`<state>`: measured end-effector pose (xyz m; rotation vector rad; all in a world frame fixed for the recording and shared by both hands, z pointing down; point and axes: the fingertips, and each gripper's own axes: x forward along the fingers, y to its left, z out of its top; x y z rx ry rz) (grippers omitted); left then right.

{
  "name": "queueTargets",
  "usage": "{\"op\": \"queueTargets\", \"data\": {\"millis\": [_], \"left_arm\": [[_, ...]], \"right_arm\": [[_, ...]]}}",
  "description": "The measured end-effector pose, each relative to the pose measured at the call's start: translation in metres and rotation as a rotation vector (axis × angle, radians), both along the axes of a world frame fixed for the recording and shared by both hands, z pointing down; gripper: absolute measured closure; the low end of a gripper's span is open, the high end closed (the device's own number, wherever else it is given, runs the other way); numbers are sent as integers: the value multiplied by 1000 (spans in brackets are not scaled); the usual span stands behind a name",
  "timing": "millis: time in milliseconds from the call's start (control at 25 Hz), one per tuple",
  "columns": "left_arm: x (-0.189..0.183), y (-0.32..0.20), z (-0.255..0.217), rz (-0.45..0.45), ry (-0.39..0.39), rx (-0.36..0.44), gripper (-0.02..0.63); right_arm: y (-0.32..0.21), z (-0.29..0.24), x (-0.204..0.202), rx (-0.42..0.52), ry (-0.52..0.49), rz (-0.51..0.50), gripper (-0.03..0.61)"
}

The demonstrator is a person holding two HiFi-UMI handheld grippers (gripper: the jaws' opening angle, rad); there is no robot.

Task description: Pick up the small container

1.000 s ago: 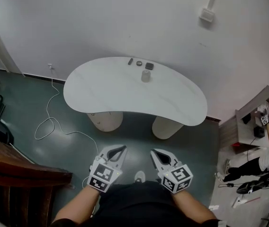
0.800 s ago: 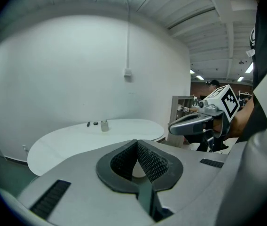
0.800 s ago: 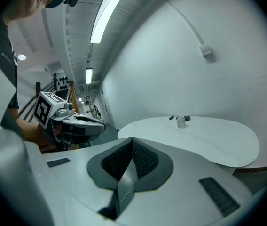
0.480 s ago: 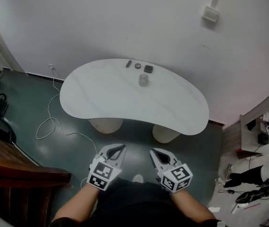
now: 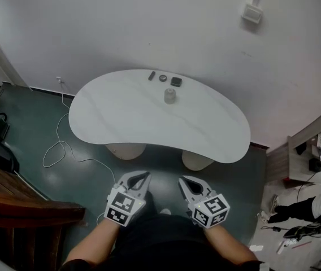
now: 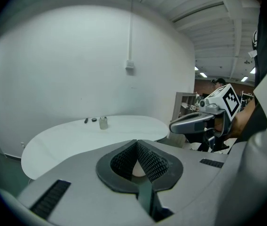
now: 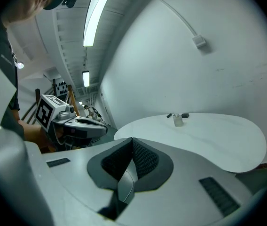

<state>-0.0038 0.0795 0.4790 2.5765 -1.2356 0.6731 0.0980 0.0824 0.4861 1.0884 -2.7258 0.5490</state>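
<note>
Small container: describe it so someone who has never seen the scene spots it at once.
Find the white kidney-shaped table by the white wall. Near its far edge lies a row of three small dark items; the small container stands just in front of them. It is the only pale, upright thing there; its neighbours are dark and low.

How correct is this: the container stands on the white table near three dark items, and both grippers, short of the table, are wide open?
Wrong in one point: the left gripper and right gripper are shut and empty, not open, as each gripper view shows. The container does stand on the table near the dark items, the grippers short of it.
</note>
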Motion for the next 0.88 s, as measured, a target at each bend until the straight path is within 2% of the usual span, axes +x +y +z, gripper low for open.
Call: {"op": "queueTargets", "data": {"millis": [320,560,880], "left_arm": [[5,-47,0,52,27,21,598],[-9,-112,-3,72,33,23,598],[-28,-195,-10,152,42,20,598]], "right_arm": [[-36,7,-12,10,49,-10,581],[-97,7,-21,-1,69,27,581],[-175,1,-54,-6,96,71,581]]}}
